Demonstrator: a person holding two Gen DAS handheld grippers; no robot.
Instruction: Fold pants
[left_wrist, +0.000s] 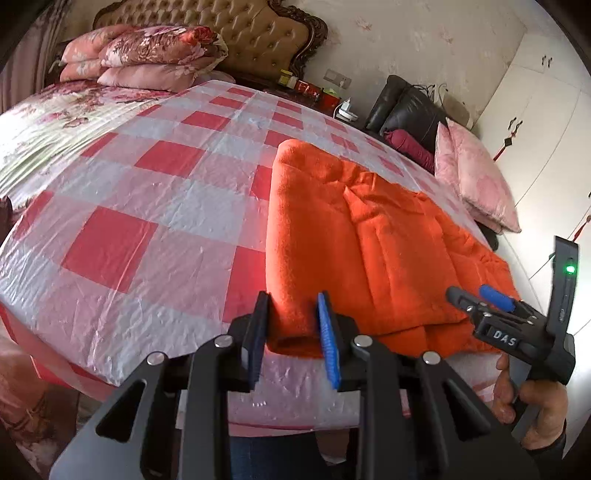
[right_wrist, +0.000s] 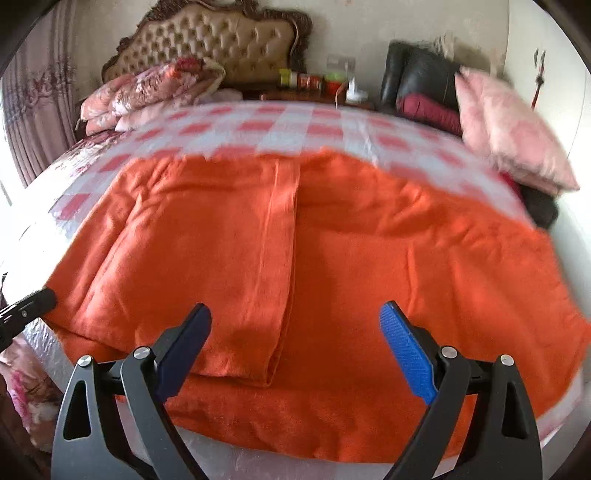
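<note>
Orange pants (left_wrist: 369, 240) lie folded on the checked plastic cover (left_wrist: 147, 221) of a bed, near its front edge. My left gripper (left_wrist: 293, 321) is shut on the thick folded left edge of the pants; the fabric fills the gap between the black pad and the blue pad. In the right wrist view the pants (right_wrist: 332, 258) spread wide, with a narrow folded strip running down the middle. My right gripper (right_wrist: 295, 309) hangs just over their near edge, jaws wide open with no cloth pinched. In the left wrist view the right gripper (left_wrist: 471, 293) sits by the pants' right corner, held by a hand (left_wrist: 532, 406).
A pink pillow (left_wrist: 476, 177) leans at the bed's right side by a black chair (left_wrist: 410, 107). Folded floral quilts (left_wrist: 147, 55) are stacked at the tufted headboard (left_wrist: 258, 33). A nightstand with small bottles (right_wrist: 314, 83) stands behind. White wardrobe doors (left_wrist: 535, 110) fill the right.
</note>
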